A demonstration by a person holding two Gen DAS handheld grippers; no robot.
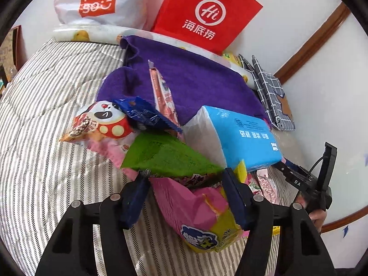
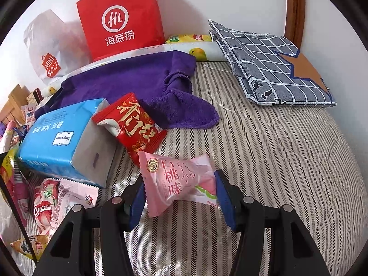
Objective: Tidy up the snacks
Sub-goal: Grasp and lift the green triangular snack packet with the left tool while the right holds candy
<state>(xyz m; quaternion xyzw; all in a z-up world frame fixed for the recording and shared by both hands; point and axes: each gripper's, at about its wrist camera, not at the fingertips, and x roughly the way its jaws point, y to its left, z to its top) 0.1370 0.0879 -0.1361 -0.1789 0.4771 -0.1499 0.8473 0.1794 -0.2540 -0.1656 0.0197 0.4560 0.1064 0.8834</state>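
Observation:
My left gripper [image 1: 184, 184] has its fingers around a pink and yellow snack bag [image 1: 197, 211], touching both sides. A green packet [image 1: 168, 154], a blue wrapper [image 1: 145, 112] and a red-and-white cartoon packet [image 1: 101, 122] lie in a pile ahead on the striped bed [image 1: 46, 105]. My right gripper [image 2: 179, 186] is shut on a pink peach-flavour snack packet [image 2: 177, 181]. A red snack packet [image 2: 133, 124] lies just beyond it, next to a blue tissue pack [image 2: 62, 138], which also shows in the left wrist view [image 1: 241, 138].
A purple towel [image 2: 138, 80] lies behind the snacks. A red paper bag [image 2: 119, 18] and a white Miniso bag [image 2: 50, 46] stand against the wall. A grey checked pouch [image 2: 271, 69] lies at the right. More small packets [image 2: 55, 202] sit at the left.

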